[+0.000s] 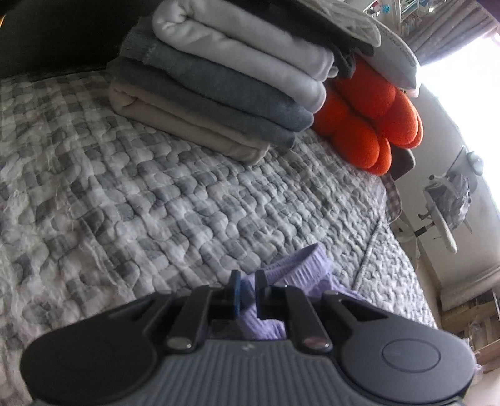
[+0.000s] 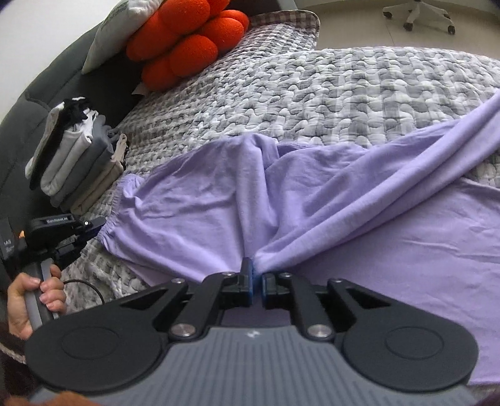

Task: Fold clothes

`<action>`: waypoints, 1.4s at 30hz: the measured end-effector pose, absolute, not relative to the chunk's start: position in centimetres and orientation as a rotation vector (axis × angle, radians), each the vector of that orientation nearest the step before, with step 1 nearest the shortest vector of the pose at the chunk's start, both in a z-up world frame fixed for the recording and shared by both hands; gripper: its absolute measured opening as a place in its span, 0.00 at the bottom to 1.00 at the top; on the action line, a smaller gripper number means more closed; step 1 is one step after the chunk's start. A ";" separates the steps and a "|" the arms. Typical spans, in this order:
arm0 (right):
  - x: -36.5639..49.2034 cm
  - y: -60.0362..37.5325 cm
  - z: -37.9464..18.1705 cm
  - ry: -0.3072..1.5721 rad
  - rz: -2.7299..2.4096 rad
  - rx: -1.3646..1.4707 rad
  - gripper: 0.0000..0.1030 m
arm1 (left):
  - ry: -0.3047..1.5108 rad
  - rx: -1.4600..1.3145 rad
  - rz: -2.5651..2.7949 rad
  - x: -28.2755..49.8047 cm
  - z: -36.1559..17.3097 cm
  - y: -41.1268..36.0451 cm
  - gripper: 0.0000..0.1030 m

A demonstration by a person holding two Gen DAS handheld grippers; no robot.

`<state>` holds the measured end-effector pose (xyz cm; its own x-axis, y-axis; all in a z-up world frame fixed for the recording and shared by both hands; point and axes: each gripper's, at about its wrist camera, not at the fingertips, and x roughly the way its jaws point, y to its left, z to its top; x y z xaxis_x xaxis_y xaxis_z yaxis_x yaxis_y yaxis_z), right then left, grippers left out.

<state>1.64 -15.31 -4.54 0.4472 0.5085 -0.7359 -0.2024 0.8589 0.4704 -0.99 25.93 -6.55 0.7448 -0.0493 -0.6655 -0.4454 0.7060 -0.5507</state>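
A lilac garment (image 2: 312, 193) lies spread on the grey checked quilt (image 2: 359, 90), one long part stretched up to the right. My right gripper (image 2: 256, 271) is shut on a gathered fold of it near the middle. My left gripper (image 1: 247, 281) is shut on the garment's elastic waistband (image 1: 300, 265); it also shows in the right wrist view (image 2: 90, 231), at the garment's left edge, held by a hand (image 2: 28, 299).
A stack of folded grey, white and beige clothes (image 1: 218, 93) sits on the quilt (image 1: 140, 203) by the dark headboard (image 2: 40, 90). An orange knot cushion (image 1: 372, 125) and a white pillow (image 1: 390, 53) lie beside it. An office chair (image 2: 418, 12) stands on the floor beyond the bed.
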 end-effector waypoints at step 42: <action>1.7 -27.1 -2.8 0.816 0.306 0.684 0.39 | 0.776 -0.349 -0.194 -0.6 0.6 5.4 0.54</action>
